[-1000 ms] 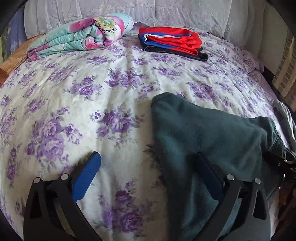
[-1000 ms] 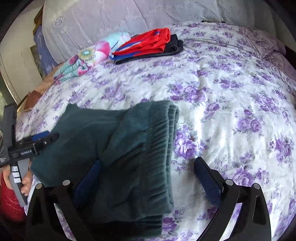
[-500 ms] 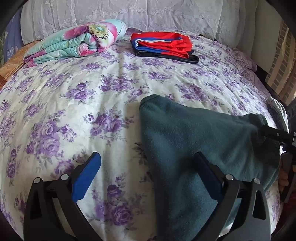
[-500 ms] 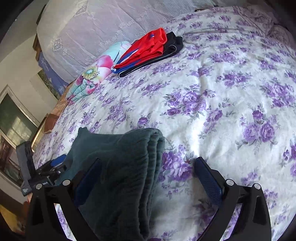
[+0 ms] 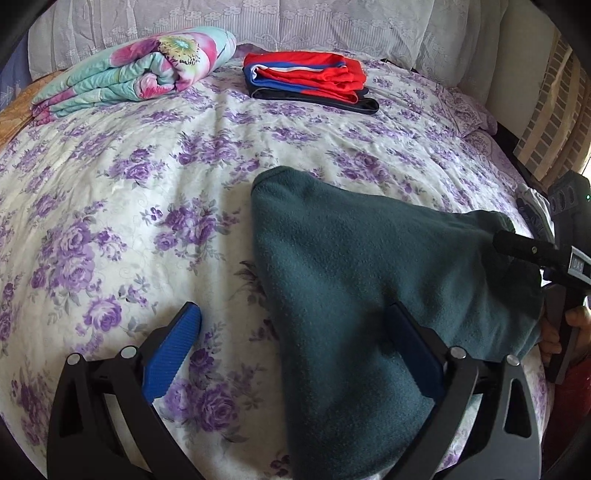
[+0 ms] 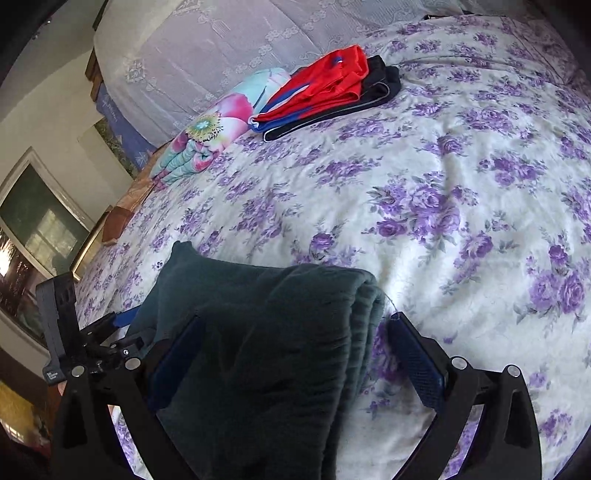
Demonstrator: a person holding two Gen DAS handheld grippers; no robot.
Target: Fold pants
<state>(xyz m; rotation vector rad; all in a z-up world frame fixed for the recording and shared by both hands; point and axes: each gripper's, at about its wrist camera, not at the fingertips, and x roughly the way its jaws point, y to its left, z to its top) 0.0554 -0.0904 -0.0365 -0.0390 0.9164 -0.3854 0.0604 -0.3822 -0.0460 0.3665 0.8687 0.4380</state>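
Note:
Dark green fleece pants (image 5: 369, 266) lie folded on the floral bedspread (image 5: 129, 184), right of centre. My left gripper (image 5: 293, 350) stands open at their near left edge: the right finger (image 5: 413, 354) is over the fabric and the left finger (image 5: 173, 350) over bare sheet. In the right wrist view the pants (image 6: 266, 332) show their stacked waistband folds (image 6: 369, 314) between the spread fingers of my open right gripper (image 6: 295, 362). Neither gripper pinches the cloth. A hand (image 5: 557, 332) holds the right tool at the pants' far right end.
A rolled floral quilt (image 5: 140, 70) and a folded red, blue and black clothing pile (image 5: 306, 74) sit at the head of the bed by lace-covered pillows (image 5: 295, 22). A brick wall (image 5: 546, 122) borders the right side. A window (image 6: 40, 221) is beyond the left side.
The pants' waistband end, raised and draped a second ago, has come down onto the bed. The right view has swung left and lower. Both grippers stay open.

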